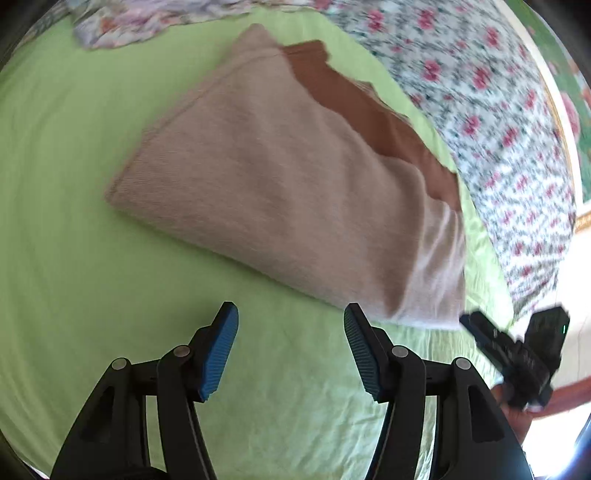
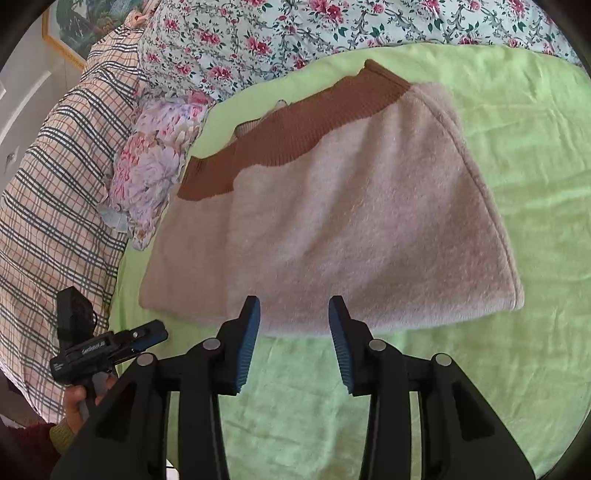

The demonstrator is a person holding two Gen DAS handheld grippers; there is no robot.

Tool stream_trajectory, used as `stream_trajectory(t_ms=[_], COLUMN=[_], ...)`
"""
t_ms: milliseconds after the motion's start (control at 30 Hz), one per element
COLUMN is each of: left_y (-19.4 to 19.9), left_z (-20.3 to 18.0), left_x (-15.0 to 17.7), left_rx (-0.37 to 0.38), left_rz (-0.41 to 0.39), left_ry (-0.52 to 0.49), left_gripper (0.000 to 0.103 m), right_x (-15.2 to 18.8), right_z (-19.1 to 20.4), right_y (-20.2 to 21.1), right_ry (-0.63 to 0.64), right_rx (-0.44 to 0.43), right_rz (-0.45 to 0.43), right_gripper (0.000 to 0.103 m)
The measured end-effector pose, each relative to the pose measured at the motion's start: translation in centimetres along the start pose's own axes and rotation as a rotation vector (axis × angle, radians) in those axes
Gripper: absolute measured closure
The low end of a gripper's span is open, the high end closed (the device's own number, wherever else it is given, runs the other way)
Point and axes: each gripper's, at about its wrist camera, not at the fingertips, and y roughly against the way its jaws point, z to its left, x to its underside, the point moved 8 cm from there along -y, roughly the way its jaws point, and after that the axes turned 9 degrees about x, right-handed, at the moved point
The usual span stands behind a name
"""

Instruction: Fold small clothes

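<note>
A folded pinkish-beige fuzzy sweater (image 1: 277,177) (image 2: 351,221) lies flat on the green sheet (image 1: 74,258) (image 2: 517,147). Its brown ribbed band (image 1: 369,110) (image 2: 295,136) shows along the far edge. My left gripper (image 1: 291,312) is open over bare sheet just short of the sweater's near corner, with nothing between its blue pads. My right gripper (image 2: 294,304) is open too, and its tips frame the sweater's near edge without pressing on it. Each gripper also shows in the other's view: the right gripper (image 1: 471,325) at the sweater's corner, the left gripper (image 2: 155,330) in a hand at lower left.
A floral quilt (image 1: 498,129) (image 2: 277,37) borders the sheet beyond the sweater. In the right wrist view, a plaid cloth (image 2: 55,184) and a pale floral fabric (image 2: 155,166) lie at the left. A framed picture (image 2: 66,33) hangs on the wall behind.
</note>
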Motion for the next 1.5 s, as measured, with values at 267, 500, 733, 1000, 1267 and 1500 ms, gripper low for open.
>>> stream_trajectory(t_ms=[267, 500, 733, 1000, 1267, 1500], left_y=[-1.4, -1.5, 0.6, -3.3, -9.3, -8.8], left_z=[2.0, 3.3, -0.9, -15.0, -16.1, -15.9], left_x=[-4.2, -9.4, -11.1, -8.0, -4.7, -4.0], left_rx=[0.006, 0.006, -0.024, 0.07, 0.041, 0.016], left_rz=[-0.101, -0.205, -0.234, -0.124, 0.001, 0.011], left_ry=[0.106, 0.178, -0.008, -0.389, -0.444, -0.481], left_gripper=[0.037, 0.053, 0.09, 0.095, 0.095, 0.095], right_x=[0.7, -0.2, -3.6, -10.1, -13.0, -14.9], right_z=[-0.2, -1.4, -2.3, -0.3, 5.8, 11.7], right_y=[0.0, -0.4, -0.4, -1.3, -8.1, -13.0], right_ry=[-0.009, -0.028, -0.038, -0.065, -0.074, 0.034], right_rx=[0.019, 0.036, 0.033, -0.187, -0.387, -0.311], right_rz=[0.012, 0.014, -0.017, 0.045, 0.204, 0.202], right_gripper=[0.063, 0.063, 0.063, 0.062, 0.035, 0.084])
